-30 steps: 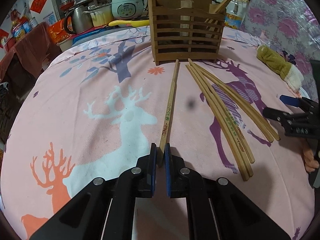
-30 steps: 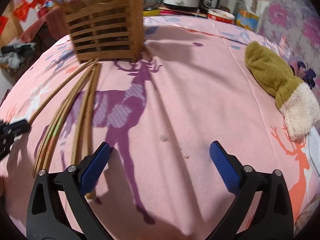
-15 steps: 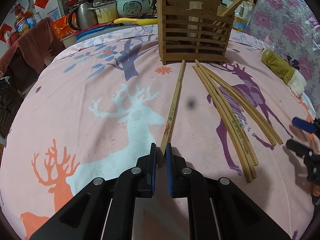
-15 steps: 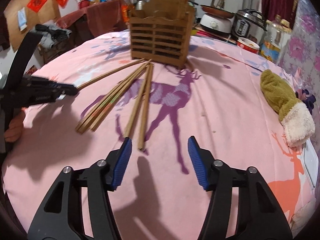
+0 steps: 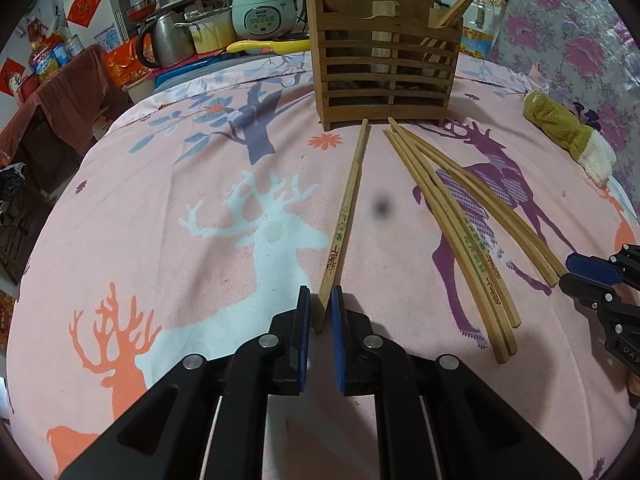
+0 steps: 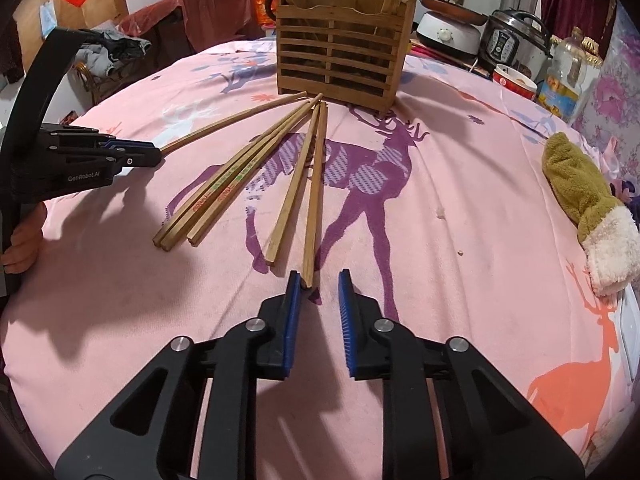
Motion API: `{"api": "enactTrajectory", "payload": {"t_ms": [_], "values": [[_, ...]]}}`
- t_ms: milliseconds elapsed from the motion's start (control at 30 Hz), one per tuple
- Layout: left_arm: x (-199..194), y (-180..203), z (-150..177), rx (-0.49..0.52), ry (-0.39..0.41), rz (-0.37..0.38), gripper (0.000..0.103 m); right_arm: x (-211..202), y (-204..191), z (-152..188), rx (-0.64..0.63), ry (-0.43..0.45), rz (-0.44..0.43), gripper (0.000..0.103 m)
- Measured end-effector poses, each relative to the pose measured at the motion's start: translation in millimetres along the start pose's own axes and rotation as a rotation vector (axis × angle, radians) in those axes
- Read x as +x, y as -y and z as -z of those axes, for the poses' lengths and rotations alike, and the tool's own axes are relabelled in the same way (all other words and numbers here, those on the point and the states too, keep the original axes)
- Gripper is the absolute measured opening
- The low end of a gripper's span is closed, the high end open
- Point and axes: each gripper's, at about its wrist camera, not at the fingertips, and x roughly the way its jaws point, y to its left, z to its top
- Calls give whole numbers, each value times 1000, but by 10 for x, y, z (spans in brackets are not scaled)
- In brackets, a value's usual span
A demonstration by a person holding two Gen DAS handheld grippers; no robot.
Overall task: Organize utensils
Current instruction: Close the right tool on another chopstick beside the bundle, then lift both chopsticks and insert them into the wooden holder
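Observation:
Several wooden chopsticks lie on the pink deer cloth in front of a slatted wooden holder [image 5: 384, 64] [image 6: 340, 56] that has more chopsticks standing in it. My left gripper [image 5: 320, 308] [image 6: 136, 152] is shut on the near end of a single chopstick [image 5: 348, 208] [image 6: 240, 120]. My right gripper [image 6: 320, 280] [image 5: 592, 276] is closing. The near tip of the rightmost chopstick [image 6: 314, 192] sits between its jaws against the left pad, with a gap to the right pad. A second chopstick [image 6: 294, 184] lies just left of it, and a bundle of three [image 6: 236, 176] further left.
A green and white mitten [image 6: 580, 188] [image 5: 560, 128] lies at the table's right edge. Rice cookers [image 6: 516, 44], a kettle [image 5: 168, 40] and bottles crowd the counter behind the table. A person's fingers [image 6: 20, 244] hold the left gripper's handle.
The right gripper's jaws went from wide apart to narrow, and it shifted until the rightmost chopstick's near end lay between them. The left gripper stayed put, still clamped on its chopstick.

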Motion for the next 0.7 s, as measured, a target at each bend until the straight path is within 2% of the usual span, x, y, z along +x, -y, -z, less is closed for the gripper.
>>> {"api": "enactTrajectory", "payload": {"t_ms": [67,200,600,700], "values": [[-2,2,4,0,-1,4,11,2,-14,-2,0,0,-12,7],[-30,20,20,4,-2,31,8,-1,9,-7,19,0,-5,6],[-35,67,39,24,1,30,7,11,30,-15,30,-5,-11,7],[-106,74,33,23,29,36,7,-10,31,-14,25,8,2,7]]}}
